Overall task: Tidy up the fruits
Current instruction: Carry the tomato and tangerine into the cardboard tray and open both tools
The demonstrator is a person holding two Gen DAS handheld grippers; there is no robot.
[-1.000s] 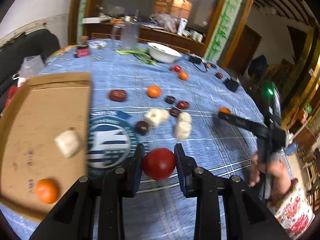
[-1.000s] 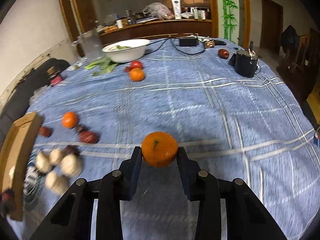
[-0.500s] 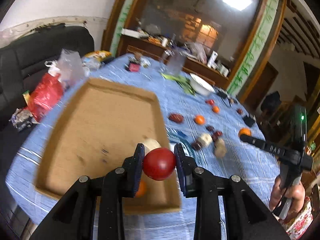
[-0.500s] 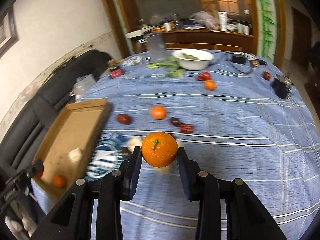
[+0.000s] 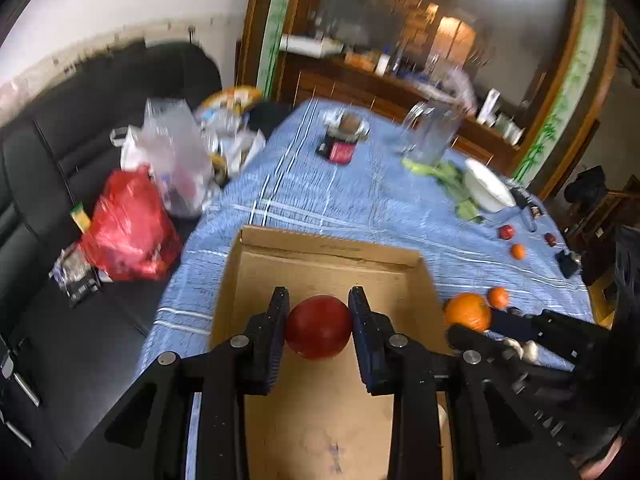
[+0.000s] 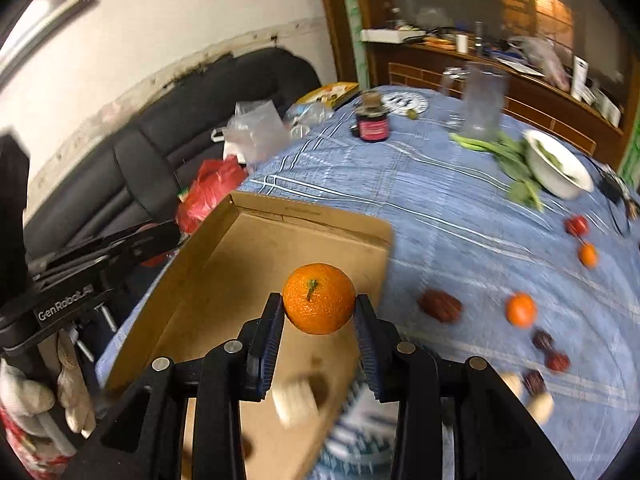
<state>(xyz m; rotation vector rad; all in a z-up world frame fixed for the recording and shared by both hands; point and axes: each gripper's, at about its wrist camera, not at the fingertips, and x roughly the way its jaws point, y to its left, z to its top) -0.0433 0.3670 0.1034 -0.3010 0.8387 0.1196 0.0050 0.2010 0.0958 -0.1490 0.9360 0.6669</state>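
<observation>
Left wrist view is showing the left gripper [image 5: 318, 330] clamped on a red fruit [image 5: 319, 327], now hanging over the open cardboard box [image 5: 332, 254], where a second ago it was only lifting that fruit off the blue tablecloth [image 5: 360, 196]. Right wrist view is giving the same story: the right gripper [image 6: 319, 316] is squeezing a big orange [image 6: 319, 309] over the box too, having swung across from the open table. So both fruits are looking ready to drop, I'd say. Inside the box, a pale blurred chunk [image 6: 294, 400] is sitting near the front; the rest of its floor is looking bare or is hidden. Loose fruit is waiting outside, including a small orange [image 6: 520, 310] and a dark red piece [image 6: 439, 306].
</observation>
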